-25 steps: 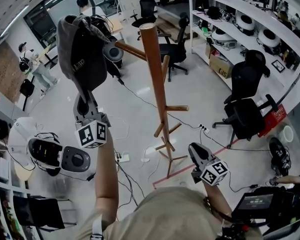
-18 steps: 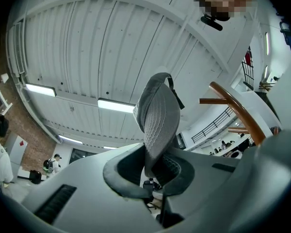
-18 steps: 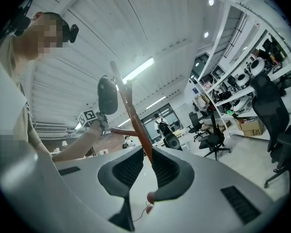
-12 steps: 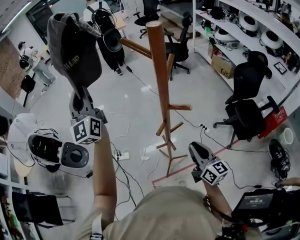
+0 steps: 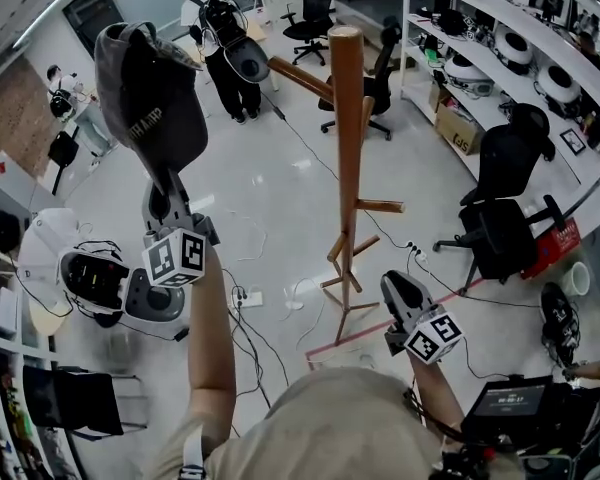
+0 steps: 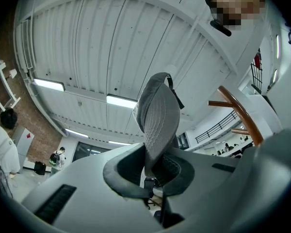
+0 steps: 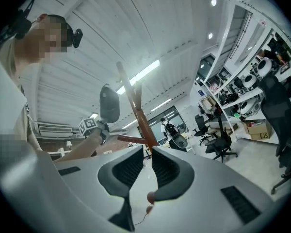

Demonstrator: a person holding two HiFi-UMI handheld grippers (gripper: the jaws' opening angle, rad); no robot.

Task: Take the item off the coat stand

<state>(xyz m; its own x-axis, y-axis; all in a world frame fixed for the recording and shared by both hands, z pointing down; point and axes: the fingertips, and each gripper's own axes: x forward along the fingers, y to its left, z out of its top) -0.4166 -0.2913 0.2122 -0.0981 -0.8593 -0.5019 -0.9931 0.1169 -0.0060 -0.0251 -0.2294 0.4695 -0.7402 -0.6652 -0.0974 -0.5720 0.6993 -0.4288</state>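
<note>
Workshop room, seen steeply from above by the camera on the person's head. The person's left arm is raised, and the left tongs are clamped on a dark grey fabric cap with a stitched brim. In the left gripper view the cap stands upright, with its brim pinched between the two dark pads and a white ribbed ceiling behind it.

The cap is in the air to the left of a tall brown wooden coat stand and touches none of its pegs. One upper peg points toward the cap, with open space between them. The stand is upright on the pale glossy floor, with its feet near a red tape line and loose black cables.

The right tongs are held low, to the right of the stand's base, and carry nothing. In the right gripper view its jaws stand a narrow gap apart, with only air between them. Beyond them are the coat stand and the raised cap.

Farther back, a person wearing a black backpack stands on the floor. Black office chairs sit along the right side, beside long white shelves.
</note>
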